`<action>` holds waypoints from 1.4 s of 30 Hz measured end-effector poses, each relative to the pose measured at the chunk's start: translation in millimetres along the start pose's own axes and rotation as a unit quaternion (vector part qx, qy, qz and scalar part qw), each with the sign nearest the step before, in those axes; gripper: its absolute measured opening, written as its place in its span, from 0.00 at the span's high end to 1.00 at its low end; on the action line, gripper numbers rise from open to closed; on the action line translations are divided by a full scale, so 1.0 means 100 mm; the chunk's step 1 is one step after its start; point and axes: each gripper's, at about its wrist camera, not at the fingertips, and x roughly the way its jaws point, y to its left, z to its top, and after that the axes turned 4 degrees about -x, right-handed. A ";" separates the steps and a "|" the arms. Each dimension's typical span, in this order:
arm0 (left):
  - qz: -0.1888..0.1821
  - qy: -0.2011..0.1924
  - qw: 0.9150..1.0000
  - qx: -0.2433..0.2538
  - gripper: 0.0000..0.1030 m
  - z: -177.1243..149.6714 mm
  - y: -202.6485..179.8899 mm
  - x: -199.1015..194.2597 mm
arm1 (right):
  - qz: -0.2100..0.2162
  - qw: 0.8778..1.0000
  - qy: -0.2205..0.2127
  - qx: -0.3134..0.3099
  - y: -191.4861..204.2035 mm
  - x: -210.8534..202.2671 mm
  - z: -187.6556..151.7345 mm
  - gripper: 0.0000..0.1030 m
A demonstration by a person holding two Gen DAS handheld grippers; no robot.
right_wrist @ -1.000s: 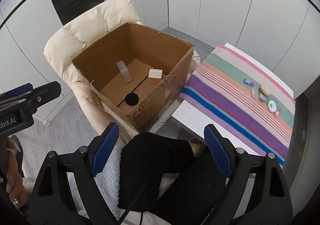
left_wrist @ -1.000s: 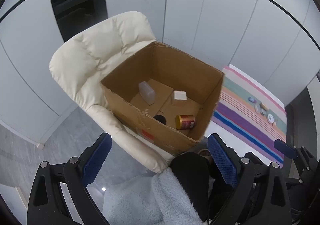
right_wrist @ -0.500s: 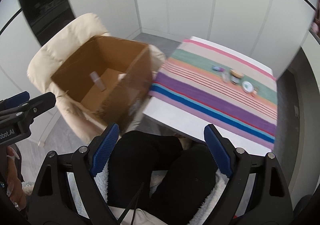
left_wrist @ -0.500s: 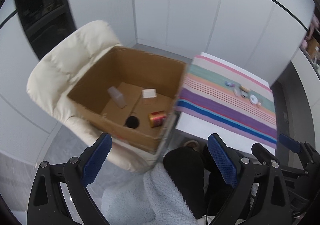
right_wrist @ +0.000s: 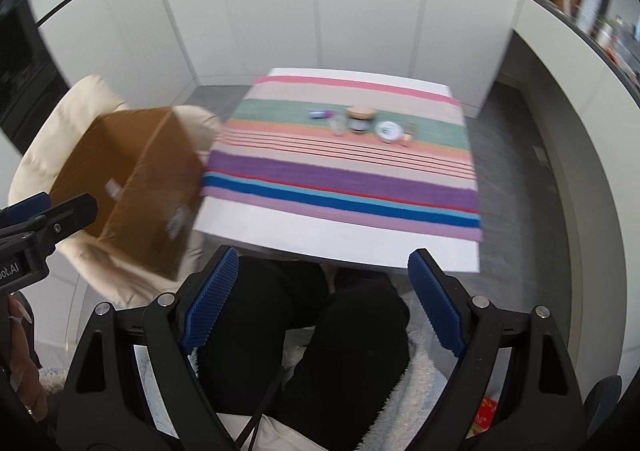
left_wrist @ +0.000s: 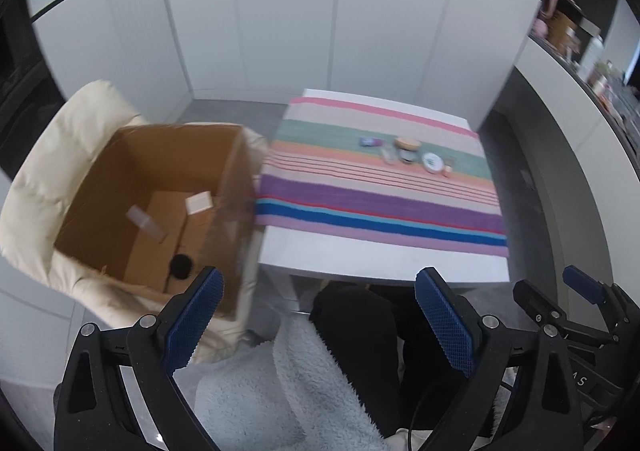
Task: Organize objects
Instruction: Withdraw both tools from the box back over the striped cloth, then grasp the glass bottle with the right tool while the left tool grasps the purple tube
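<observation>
A brown cardboard box (left_wrist: pixel 100 179) sits on a cream armchair (left_wrist: pixel 48 155) at the left; it also shows in the right wrist view (right_wrist: pixel 132 171). Inside lie a clear plastic case (left_wrist: pixel 146 223), a white square box (left_wrist: pixel 199 202) and a black round thing (left_wrist: pixel 182 266). On the striped cloth (left_wrist: pixel 380 207) stand a small purple item (left_wrist: pixel 369 141), a wood-lidded jar (right_wrist: pixel 360 119), a white round tin (right_wrist: pixel 389 131) and small pieces beside them. My left gripper (left_wrist: pixel 320 327) and right gripper (right_wrist: pixel 322 301) are both open and empty, low over the person's lap.
The white table (right_wrist: pixel 340 239) carries the striped cloth (right_wrist: pixel 340 171). Black-clad knees (right_wrist: pixel 304 331) and a fleecy light-blue garment (left_wrist: pixel 256 391) fill the foreground. White cupboard fronts (left_wrist: pixel 360 11) stand behind. A shelf with bottles (left_wrist: pixel 592 51) runs along the right.
Both views have swung right, from the box toward the striped table. The box has shifted to the left edge; the red-and-yellow can in it is out of sight. Both grippers stay open.
</observation>
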 end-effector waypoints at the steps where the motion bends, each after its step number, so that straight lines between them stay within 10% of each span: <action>1: -0.004 0.003 1.000 0.005 0.05 0.00 -0.06 0.02 | -0.006 1.000 0.001 0.009 -0.08 0.00 -0.01 0.14; 18: -0.012 0.031 0.999 0.032 0.05 0.17 -0.40 0.51 | -0.026 0.997 -0.002 0.075 -0.77 0.29 -0.04 0.14; 30: -0.018 0.068 0.998 -0.001 0.05 0.73 -0.47 1.71 | -0.034 0.990 0.009 0.134 -1.27 1.28 0.28 0.14; 42: -0.011 0.126 0.992 0.001 0.05 1.31 -0.60 3.11 | -0.006 0.998 -0.027 -0.056 -1.81 2.90 0.96 0.14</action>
